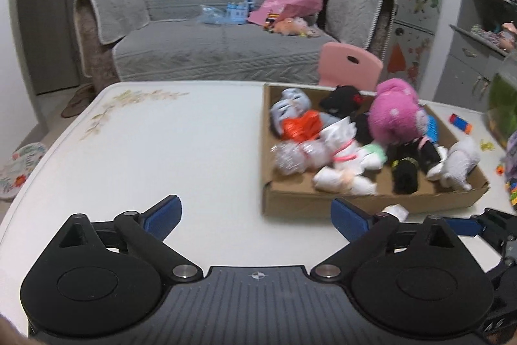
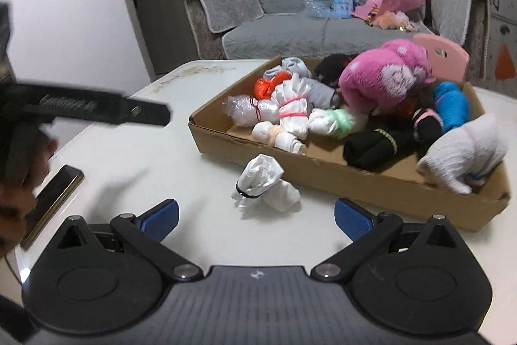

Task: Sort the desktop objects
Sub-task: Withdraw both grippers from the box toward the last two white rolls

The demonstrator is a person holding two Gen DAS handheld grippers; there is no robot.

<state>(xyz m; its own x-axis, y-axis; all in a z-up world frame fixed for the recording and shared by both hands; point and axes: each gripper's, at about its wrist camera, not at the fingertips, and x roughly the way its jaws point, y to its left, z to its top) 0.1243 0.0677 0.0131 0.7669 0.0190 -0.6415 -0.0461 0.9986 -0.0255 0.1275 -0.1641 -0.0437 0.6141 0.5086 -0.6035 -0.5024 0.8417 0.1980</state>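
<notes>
A shallow cardboard box on the white table holds several rolled socks, tied plastic bags and a pink plush toy. A white tied bag bundle lies on the table just in front of the box; a bit of it shows in the left wrist view. My right gripper is open and empty, its blue pads on either side of the bundle, slightly short of it. My left gripper is open and empty over bare table left of the box.
A phone lies near the table's left edge. The other gripper's body hangs at left. Small toys lie right of the box. A pink chair and grey sofa stand beyond the table.
</notes>
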